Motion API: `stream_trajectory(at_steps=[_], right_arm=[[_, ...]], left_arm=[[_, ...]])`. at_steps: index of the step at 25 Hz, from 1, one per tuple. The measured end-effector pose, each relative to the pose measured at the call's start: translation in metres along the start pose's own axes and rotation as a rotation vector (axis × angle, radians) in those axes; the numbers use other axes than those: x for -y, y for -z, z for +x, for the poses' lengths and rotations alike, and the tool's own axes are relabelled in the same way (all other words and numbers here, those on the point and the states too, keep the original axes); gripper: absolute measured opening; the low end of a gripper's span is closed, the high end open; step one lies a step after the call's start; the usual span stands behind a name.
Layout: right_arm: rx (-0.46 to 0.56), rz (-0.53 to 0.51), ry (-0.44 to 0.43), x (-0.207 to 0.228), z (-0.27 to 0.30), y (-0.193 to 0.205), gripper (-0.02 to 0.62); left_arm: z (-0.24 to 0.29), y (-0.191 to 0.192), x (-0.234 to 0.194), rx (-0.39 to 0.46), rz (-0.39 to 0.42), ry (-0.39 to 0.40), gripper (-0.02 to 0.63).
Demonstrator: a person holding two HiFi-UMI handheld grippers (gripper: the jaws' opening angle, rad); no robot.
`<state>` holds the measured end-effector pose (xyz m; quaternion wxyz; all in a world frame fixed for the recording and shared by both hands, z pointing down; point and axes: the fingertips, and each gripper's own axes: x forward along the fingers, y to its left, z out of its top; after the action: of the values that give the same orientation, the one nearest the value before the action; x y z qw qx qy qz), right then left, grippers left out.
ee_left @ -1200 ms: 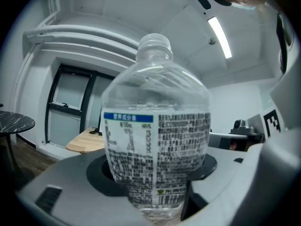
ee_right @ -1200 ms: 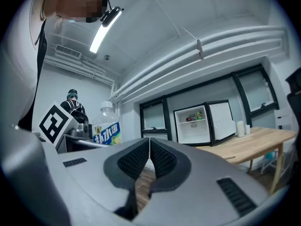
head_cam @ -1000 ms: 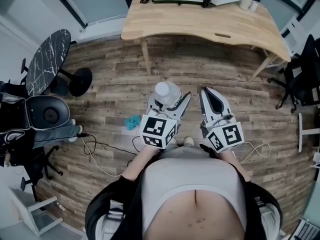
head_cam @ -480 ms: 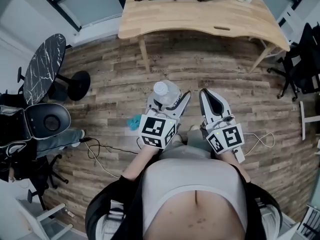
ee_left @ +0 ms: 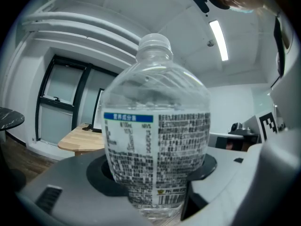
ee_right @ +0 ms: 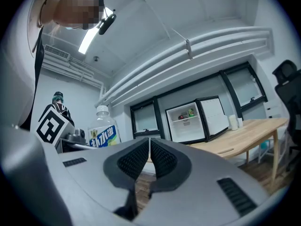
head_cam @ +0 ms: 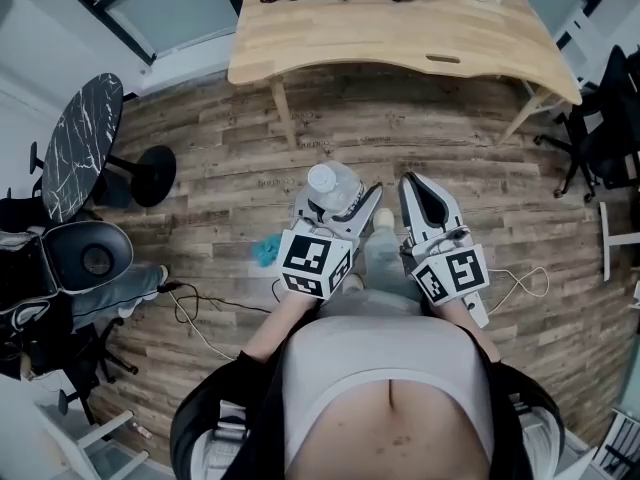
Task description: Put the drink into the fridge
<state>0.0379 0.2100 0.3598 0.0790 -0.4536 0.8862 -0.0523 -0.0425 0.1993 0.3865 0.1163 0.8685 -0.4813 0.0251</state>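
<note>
My left gripper (head_cam: 340,208) is shut on a clear plastic drink bottle (head_cam: 331,190) with a white cap, held upright in front of my body. In the left gripper view the bottle (ee_left: 155,126) fills the middle, its printed label facing the camera, squeezed between the grey jaws. My right gripper (head_cam: 428,196) stays beside it, shut with nothing between its ribbed pads (ee_right: 165,161). In the right gripper view the bottle (ee_right: 103,130) shows at the left, and a small fridge (ee_right: 194,120) stands with its door open on a wooden desk (ee_right: 240,133) ahead.
The wooden desk (head_cam: 400,33) stands ahead across the plank floor. A round black marble table (head_cam: 88,133) and a chair (head_cam: 95,253) are at the left. Cables (head_cam: 200,313) and a teal cloth (head_cam: 266,248) lie on the floor by my feet. Another office chair (head_cam: 615,118) is at the right.
The view has shifted forward a little toward the desk. Both grippers keep their hold and place in front of me.
</note>
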Motion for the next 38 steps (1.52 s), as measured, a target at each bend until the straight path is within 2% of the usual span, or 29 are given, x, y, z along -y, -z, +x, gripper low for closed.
stream_trajectory(at_steps=[10,17,22,29,38], right_arm=[[0.019,0.006,-0.048,0.079,0.088,-0.010,0.033],[0.024,0.005,-0.090,0.144,0.144,-0.029,0.033],[0.009,0.025,-0.110,0.182,0.170,-0.028,0.033],[-0.015,0.055,-0.187,0.188,0.197,-0.017,0.034],[-0.009,0.062,-0.208,0.198,0.217,-0.022,0.032]], left_arm=[[0.098,-0.031,-0.046,0.029,0.015,-0.041,0.324],[0.177,-0.067,-0.063,0.072,0.014,-0.065,0.324],[0.215,-0.076,-0.074,0.079,0.009,-0.106,0.324],[0.231,-0.075,-0.089,0.070,-0.005,-0.150,0.324],[0.244,-0.083,-0.105,0.082,-0.007,-0.175,0.324]])
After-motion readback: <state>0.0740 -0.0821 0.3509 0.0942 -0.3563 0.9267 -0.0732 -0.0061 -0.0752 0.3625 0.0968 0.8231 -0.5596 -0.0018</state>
